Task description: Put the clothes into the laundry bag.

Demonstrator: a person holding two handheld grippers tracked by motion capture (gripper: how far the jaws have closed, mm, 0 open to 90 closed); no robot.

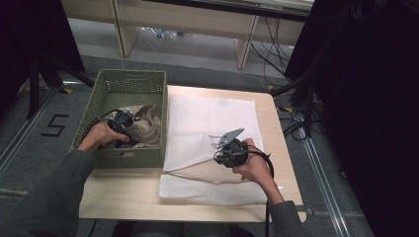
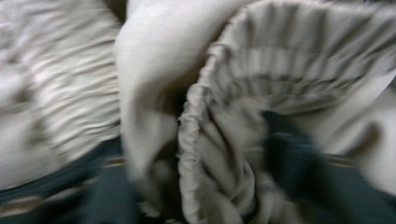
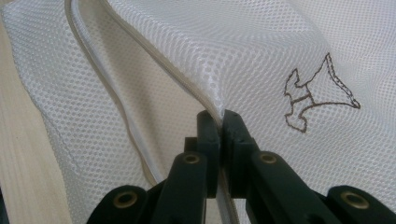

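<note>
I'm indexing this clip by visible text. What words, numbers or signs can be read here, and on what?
"5": a dark numeral on the grey floor, left of the green basket.
No words on the white mesh laundry bag; it bears only a brown outline drawing, a picture, not lettering.
Nothing readable on the beige garment in the blurred left gripper view.

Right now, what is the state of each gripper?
Left gripper: in the green basket, jaws around beige cloth; grip unclear.
Right gripper: shut on mesh bag edge.

The left gripper (image 1: 124, 120) points down and away, its jaws partly apart (blurred). The right gripper (image 3: 218, 122) sits level near the tabletop's right edge, jaws pinched together.
</note>
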